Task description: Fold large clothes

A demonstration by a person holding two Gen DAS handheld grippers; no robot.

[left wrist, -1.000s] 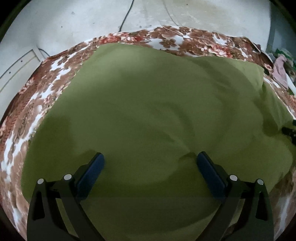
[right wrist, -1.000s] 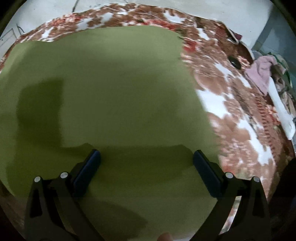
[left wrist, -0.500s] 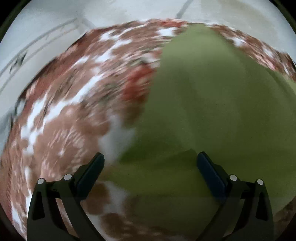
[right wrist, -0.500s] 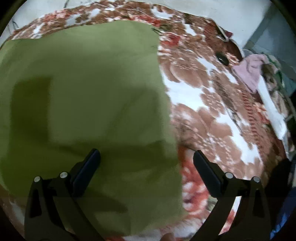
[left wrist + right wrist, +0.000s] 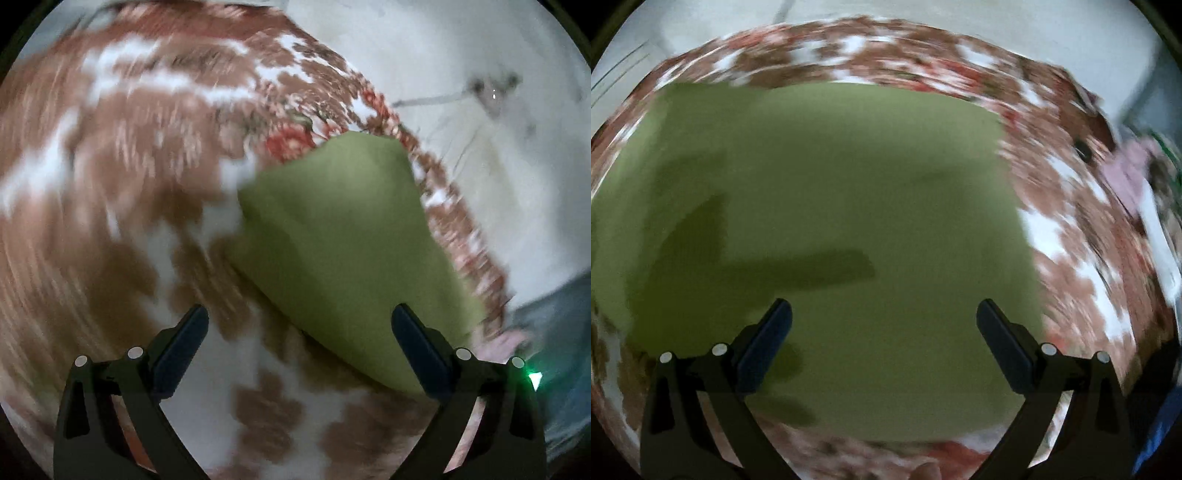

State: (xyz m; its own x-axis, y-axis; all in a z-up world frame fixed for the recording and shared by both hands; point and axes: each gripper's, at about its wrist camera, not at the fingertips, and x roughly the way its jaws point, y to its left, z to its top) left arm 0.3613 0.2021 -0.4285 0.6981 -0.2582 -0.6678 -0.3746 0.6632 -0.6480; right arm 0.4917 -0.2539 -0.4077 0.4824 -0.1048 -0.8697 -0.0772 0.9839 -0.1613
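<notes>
A large olive-green garment [image 5: 831, 221] lies flat on a brown, white and red floral blanket [image 5: 1071, 236]. In the left wrist view only one end of the garment [image 5: 340, 243] shows, right of centre, blurred by motion. My left gripper [image 5: 299, 332] is open and empty above the blanket, beside the garment's near edge. My right gripper [image 5: 884, 325] is open and empty above the garment's near part. Its shadow falls on the cloth.
A pale floor [image 5: 480, 155] surrounds the blanket, with a cable on it. A pile of pink and white clothes [image 5: 1130, 173] lies past the blanket's right edge, and a small dark object [image 5: 1082, 151] sits on the blanket there.
My left gripper has swung far left, off the garment, so the blanket now fills its view. My right gripper swung right, then back over the garment. Both stayed open.
</notes>
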